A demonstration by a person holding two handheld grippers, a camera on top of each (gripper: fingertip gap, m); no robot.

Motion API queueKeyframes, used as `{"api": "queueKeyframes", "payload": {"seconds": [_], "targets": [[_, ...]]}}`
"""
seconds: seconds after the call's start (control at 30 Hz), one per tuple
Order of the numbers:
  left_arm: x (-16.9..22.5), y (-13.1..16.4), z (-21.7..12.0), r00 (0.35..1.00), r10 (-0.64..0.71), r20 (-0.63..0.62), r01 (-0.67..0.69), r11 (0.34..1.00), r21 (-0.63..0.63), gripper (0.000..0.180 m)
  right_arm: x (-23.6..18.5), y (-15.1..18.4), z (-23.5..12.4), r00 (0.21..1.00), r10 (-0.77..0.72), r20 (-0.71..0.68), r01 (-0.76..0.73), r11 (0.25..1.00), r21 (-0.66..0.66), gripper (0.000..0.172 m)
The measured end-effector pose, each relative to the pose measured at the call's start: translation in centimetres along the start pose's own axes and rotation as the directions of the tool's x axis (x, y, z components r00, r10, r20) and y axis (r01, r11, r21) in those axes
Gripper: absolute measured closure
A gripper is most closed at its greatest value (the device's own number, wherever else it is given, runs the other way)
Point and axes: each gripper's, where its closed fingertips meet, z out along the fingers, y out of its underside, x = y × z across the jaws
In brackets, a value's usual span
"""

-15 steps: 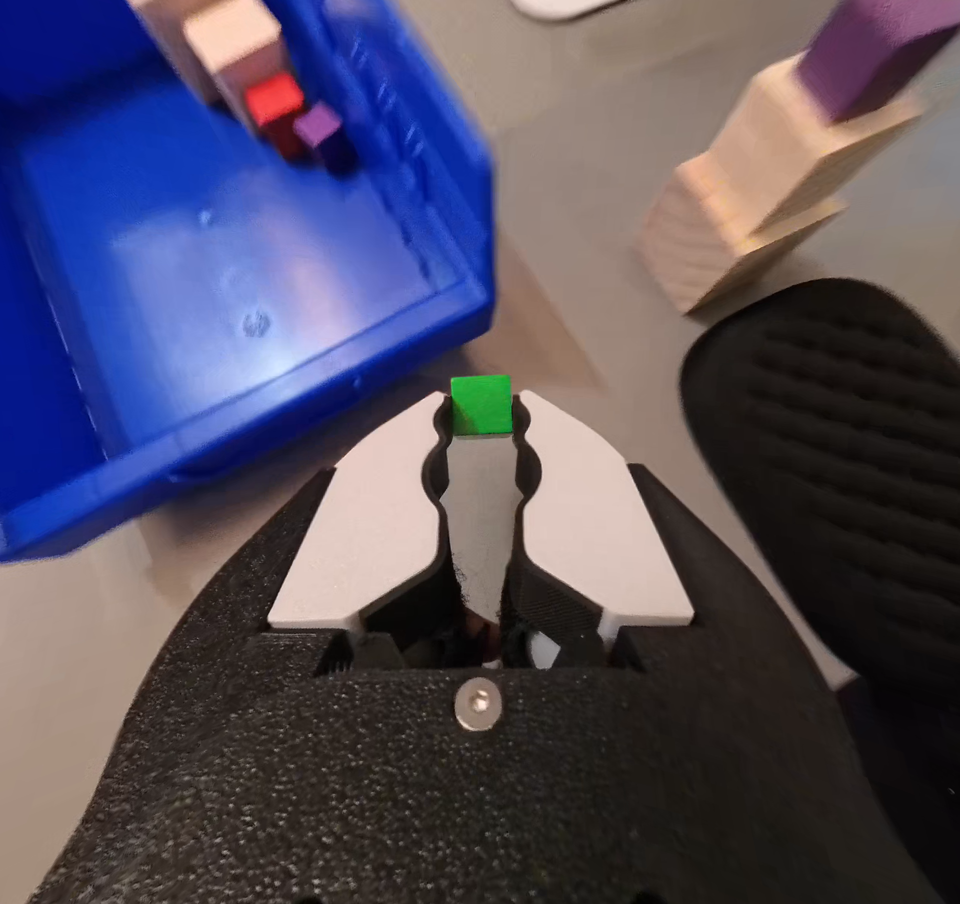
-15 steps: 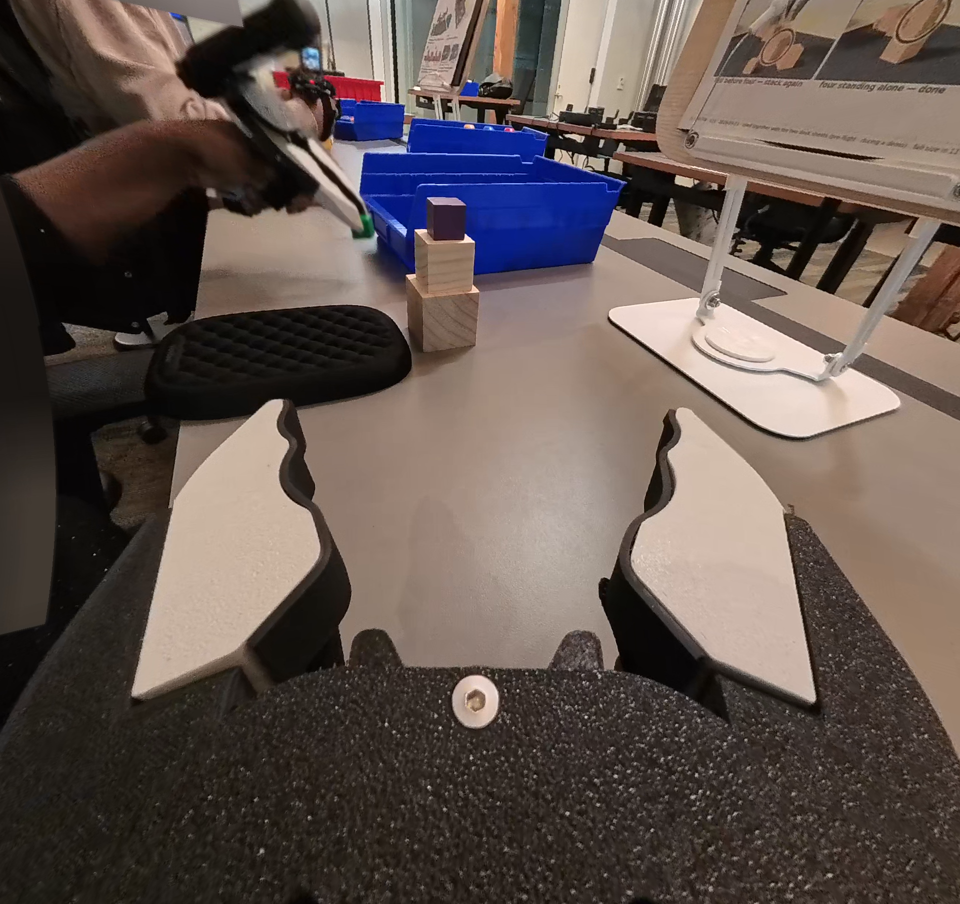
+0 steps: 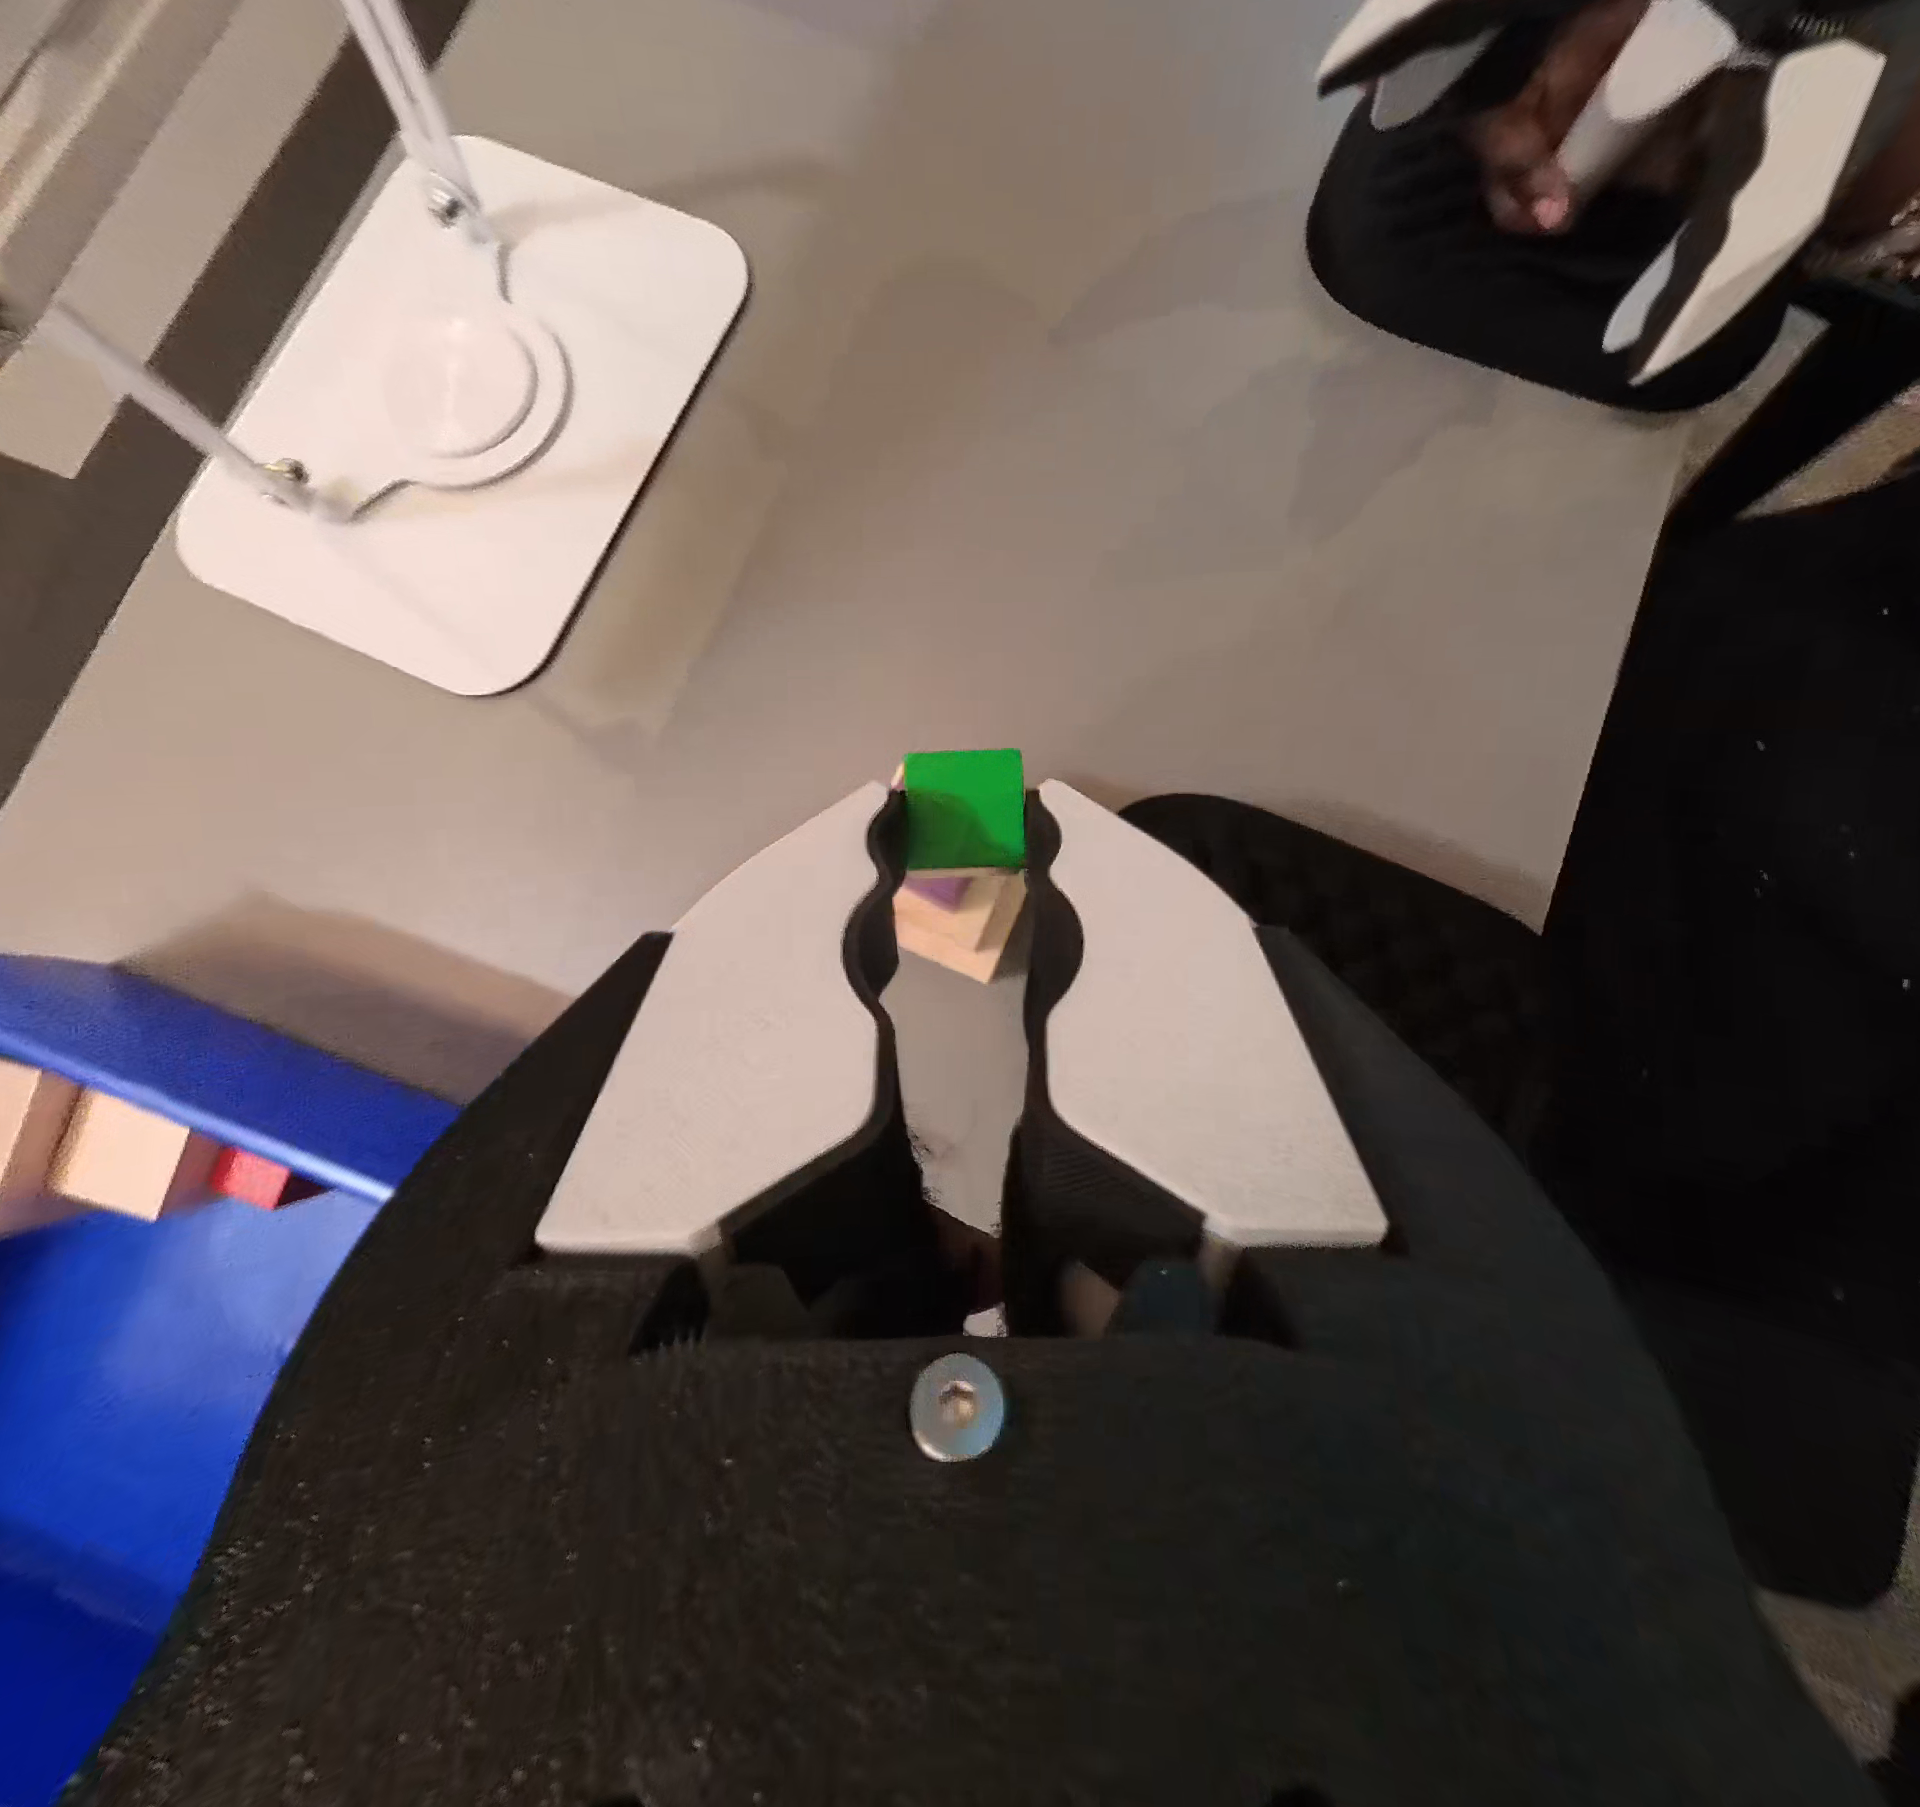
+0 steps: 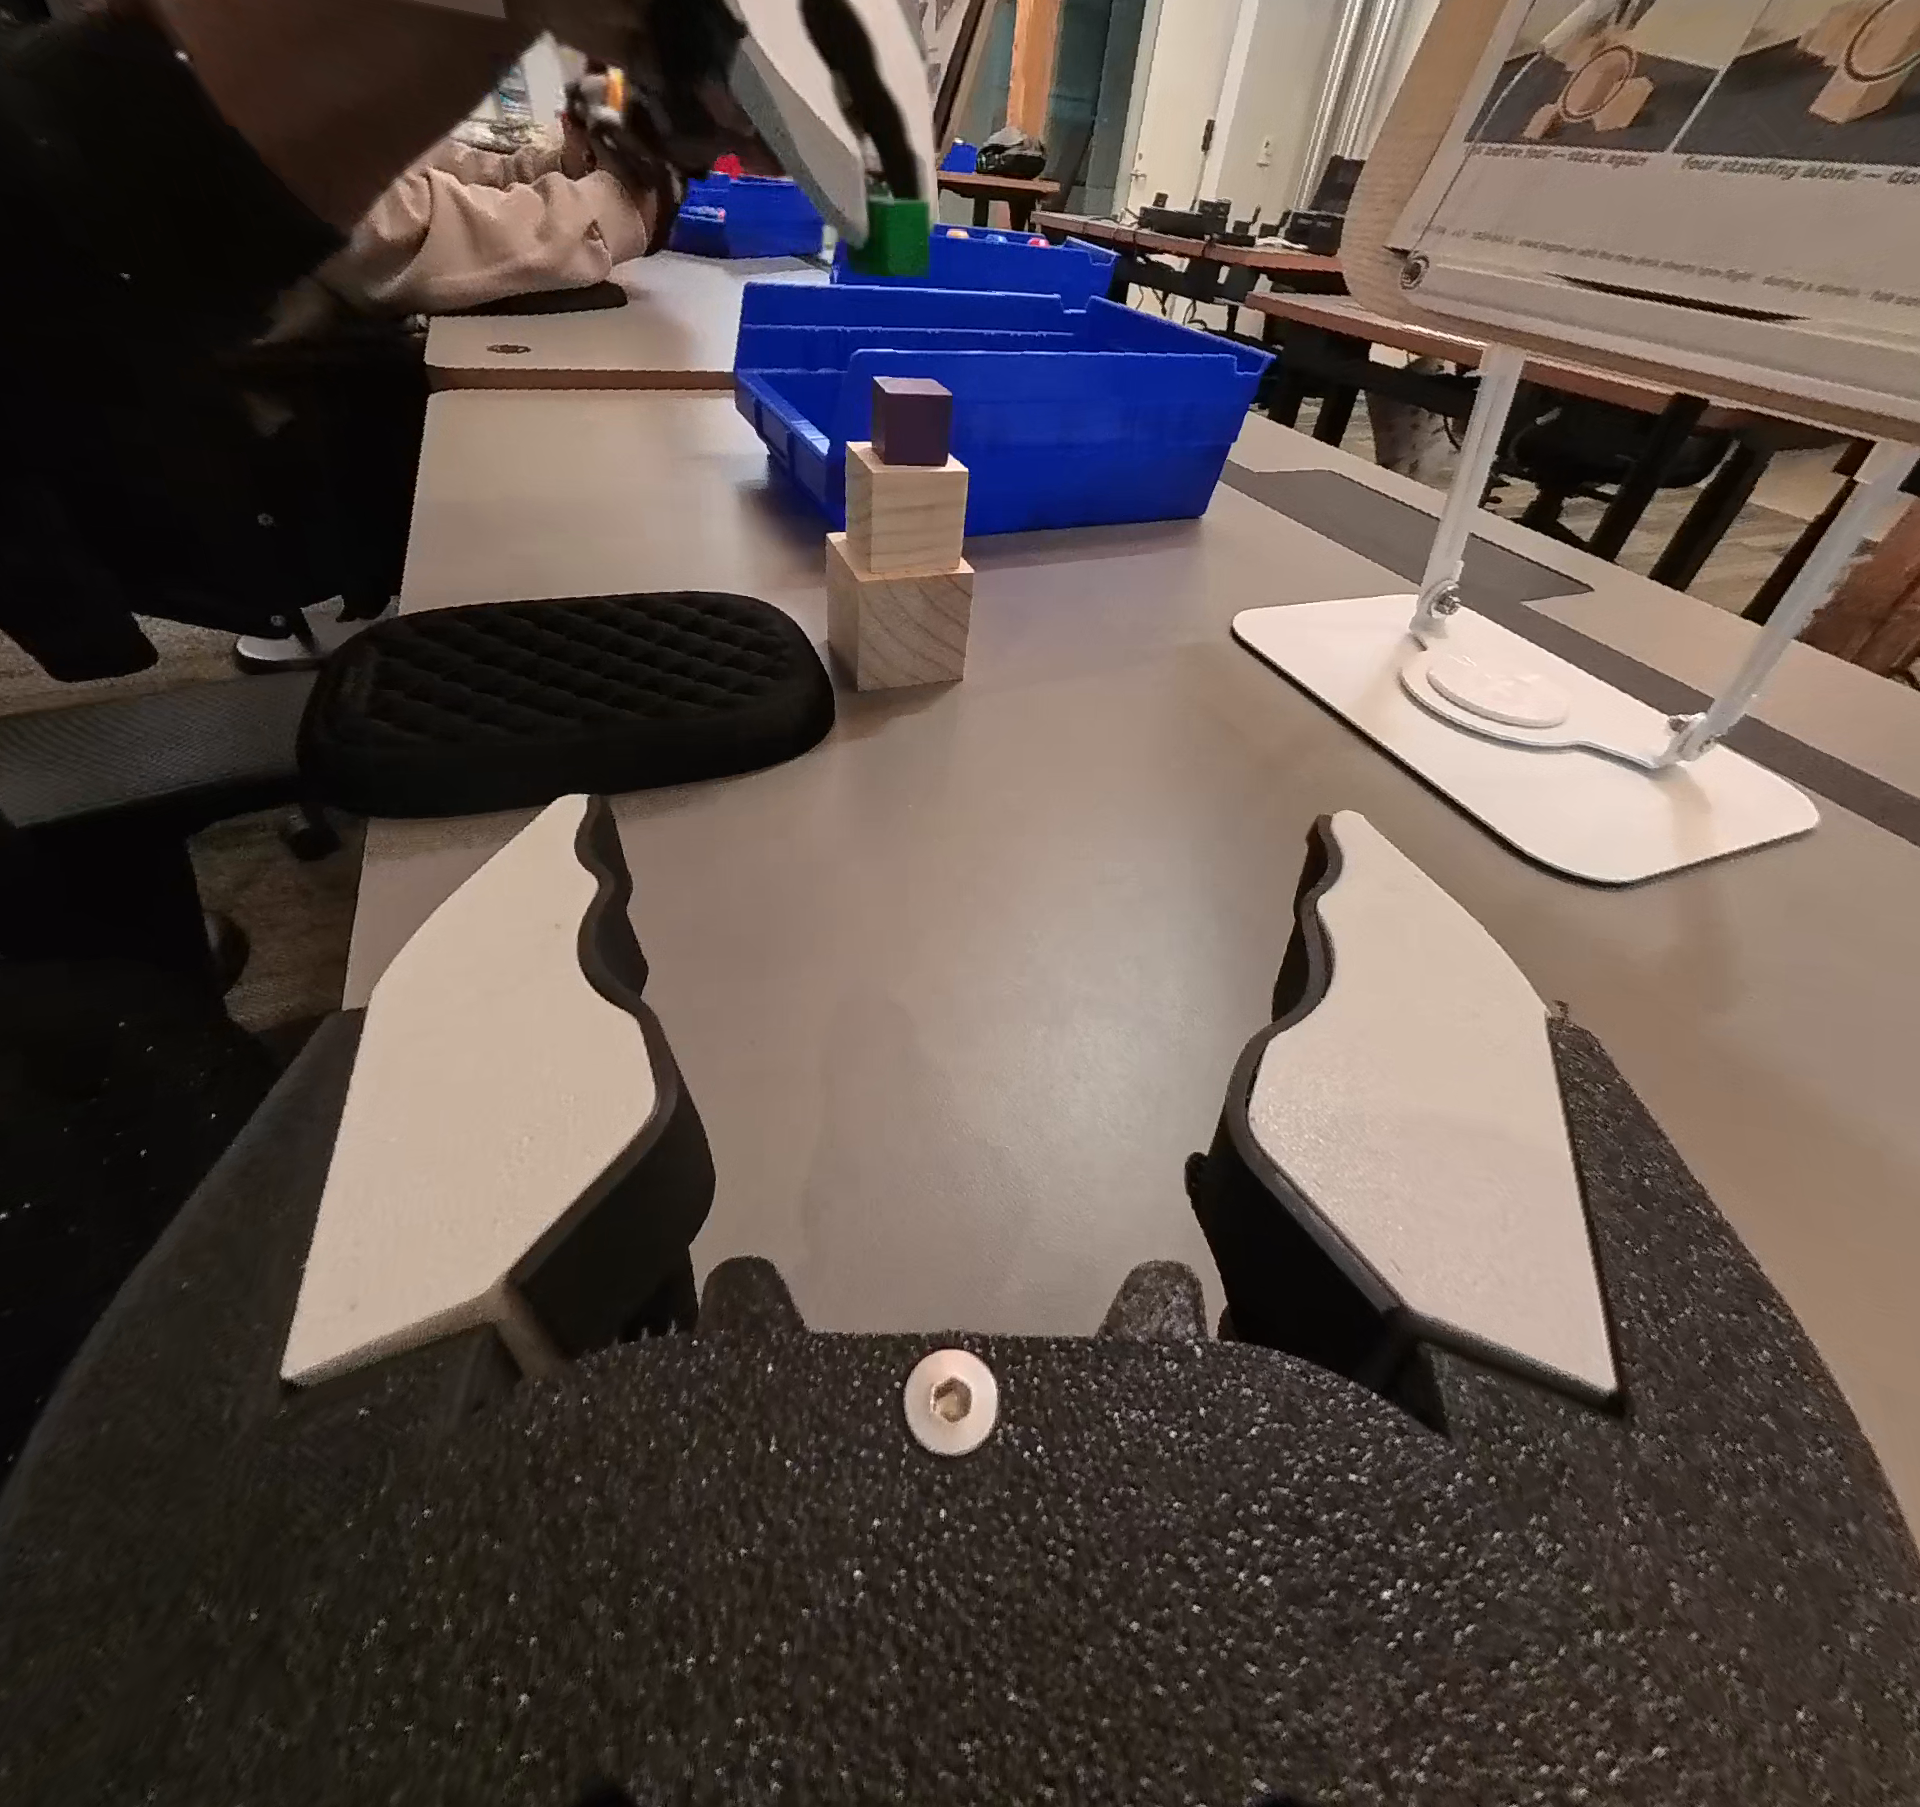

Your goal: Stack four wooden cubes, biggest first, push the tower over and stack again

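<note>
My left gripper (image 3: 964, 807) is shut on a small green cube (image 3: 964, 810), pinched between its fingertips. It hangs high above a stack of two wooden blocks topped by a purple cube (image 3: 948, 893), seen straight below through the jaws. In the right wrist view the left gripper (image 4: 883, 219) holds the green cube (image 4: 894, 235) in the air, well above the stack (image 4: 902, 552). My right gripper (image 4: 961, 843) is wide open and empty, low over the grey table (image 4: 987, 926), short of the stack.
A blue bin (image 4: 1018, 427) stands behind the stack; it holds wooden and red blocks (image 3: 125, 1160). A black padded rest (image 4: 561, 687) lies left of the stack. A white stand base (image 4: 1527, 718) carries a picture board at the right. A person sits at the far left. One gripper's finger ends stand about 25 centimeters off the other's.
The left gripper has lifted the green cube from beside the blue bin and swung it over the stack. The right gripper has narrowed a little and stayed in place.
</note>
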Motion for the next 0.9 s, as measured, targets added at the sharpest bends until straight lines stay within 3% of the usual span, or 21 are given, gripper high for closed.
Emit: {"api": "queueKeyframes", "payload": {"seconds": [0.27, 0.9], "targets": [[-1.4, 1.7, 2.3, 0.999, -0.034, -0.018, 0.032, 0.993, -0.115, 0.159, -0.1, -0.1, 0.0, 1.0, -0.003, 0.005, 0.003, 1.0, 0.006, 0.054], [-1.2, 1.8, 2.5, 0.998, -0.059, -0.014, 0.057, 0.995, -0.083, 0.159, 0.0, -0.1, 0.0, 1.0, 0.007, 0.009, -0.007, 1.0, 0.006, 0.056]]}}
